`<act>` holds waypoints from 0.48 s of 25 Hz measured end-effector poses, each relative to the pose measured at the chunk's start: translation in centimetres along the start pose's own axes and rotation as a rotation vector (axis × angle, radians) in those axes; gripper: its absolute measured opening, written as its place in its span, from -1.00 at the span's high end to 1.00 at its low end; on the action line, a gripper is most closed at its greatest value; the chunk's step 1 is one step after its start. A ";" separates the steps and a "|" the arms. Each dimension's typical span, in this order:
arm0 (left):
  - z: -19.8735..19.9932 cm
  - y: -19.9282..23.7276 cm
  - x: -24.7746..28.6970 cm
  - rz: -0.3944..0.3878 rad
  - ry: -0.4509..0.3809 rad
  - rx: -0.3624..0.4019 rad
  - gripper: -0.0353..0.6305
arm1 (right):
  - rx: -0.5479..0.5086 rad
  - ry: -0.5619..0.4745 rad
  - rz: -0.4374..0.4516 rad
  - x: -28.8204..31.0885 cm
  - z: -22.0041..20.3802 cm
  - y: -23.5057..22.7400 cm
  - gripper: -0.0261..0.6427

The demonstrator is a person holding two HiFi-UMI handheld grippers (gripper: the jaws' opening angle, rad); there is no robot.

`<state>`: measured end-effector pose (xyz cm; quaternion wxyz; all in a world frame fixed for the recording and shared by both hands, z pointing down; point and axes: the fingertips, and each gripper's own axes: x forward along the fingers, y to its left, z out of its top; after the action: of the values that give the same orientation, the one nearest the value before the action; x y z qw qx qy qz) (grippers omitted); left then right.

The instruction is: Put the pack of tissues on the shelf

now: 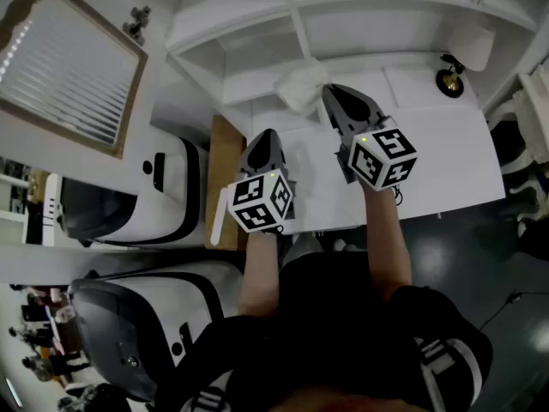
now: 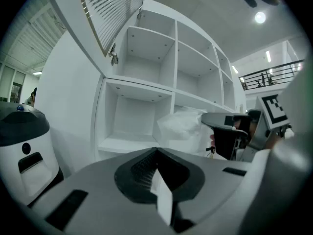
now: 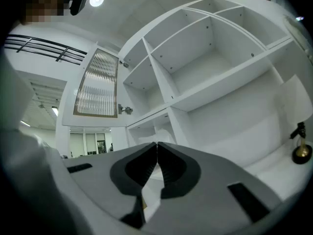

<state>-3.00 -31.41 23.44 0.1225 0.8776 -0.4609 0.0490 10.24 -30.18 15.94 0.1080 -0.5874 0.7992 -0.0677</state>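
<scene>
Both closed on nothing, left gripper (image 2: 156, 150) and right gripper (image 3: 156, 143) face the shelf (image 1: 257, 50); the right gripper view mostly hides the tissue pack (image 1: 300, 88) at its edge.

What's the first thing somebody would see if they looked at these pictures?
Probably the black-and-white marker cubes on the left gripper and right gripper, in the middle of the head view. Next comes the crinkly white pack of tissues, pinched at the right gripper's tip just in front of the big white shelf.
</scene>
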 end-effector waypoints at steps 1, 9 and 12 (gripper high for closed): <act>-0.1 0.1 -0.2 0.002 0.002 0.001 0.86 | 0.003 0.003 0.003 0.0 -0.1 0.2 0.85; -0.4 1.0 -1.2 -0.003 0.012 -0.043 0.86 | -0.001 0.038 0.023 0.9 -1.4 1.1 0.85; -1.0 2.0 -1.9 0.020 0.018 -0.035 0.86 | 0.004 0.037 0.027 1.6 -2.0 1.5 0.85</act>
<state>-5.70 -30.75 24.33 0.1416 0.8702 -0.4693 0.0500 7.88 -31.33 17.38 0.0951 -0.5751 0.8087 -0.0786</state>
